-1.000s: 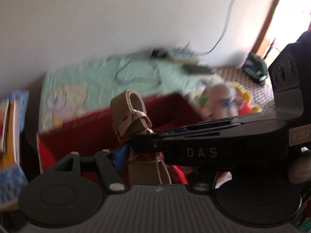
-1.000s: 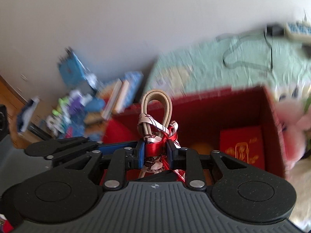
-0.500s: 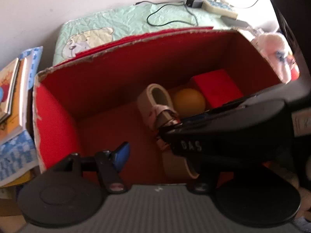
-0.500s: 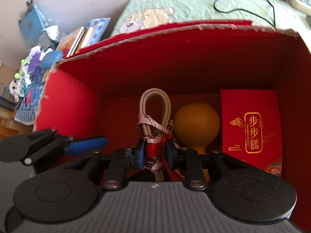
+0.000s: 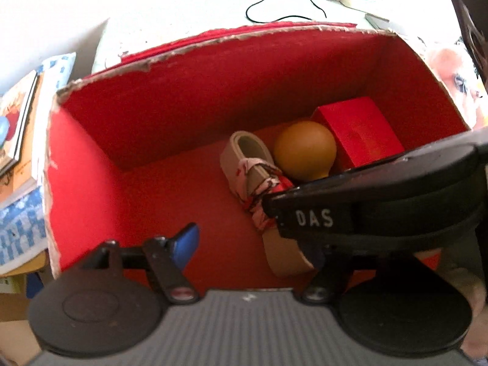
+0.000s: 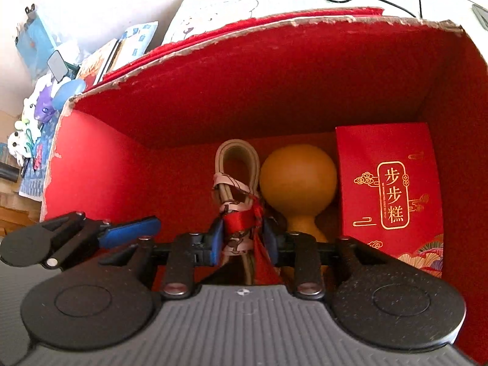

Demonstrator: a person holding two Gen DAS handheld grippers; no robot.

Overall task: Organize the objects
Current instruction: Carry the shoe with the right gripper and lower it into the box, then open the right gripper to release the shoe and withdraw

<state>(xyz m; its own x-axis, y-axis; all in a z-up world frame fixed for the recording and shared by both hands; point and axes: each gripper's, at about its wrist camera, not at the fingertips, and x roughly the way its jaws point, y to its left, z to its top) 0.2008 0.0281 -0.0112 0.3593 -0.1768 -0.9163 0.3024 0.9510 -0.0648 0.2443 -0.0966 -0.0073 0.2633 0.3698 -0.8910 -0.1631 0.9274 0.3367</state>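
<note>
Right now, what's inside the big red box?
Inside the red box: a folded beige belt tied with a patterned ribbon, a tan gourd and a red gift packet side by side. The tongs hide the near floor.

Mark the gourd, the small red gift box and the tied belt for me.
gourd (image 6: 297, 174), right wrist view, round bulb.
small red gift box (image 6: 387, 180), right wrist view, printed front.
tied belt (image 5: 244, 149), left wrist view, looped end.

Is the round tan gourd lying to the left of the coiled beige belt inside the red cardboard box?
No, the round tan gourd sits right of the coiled beige belt, between it and the red printed packet.
</note>
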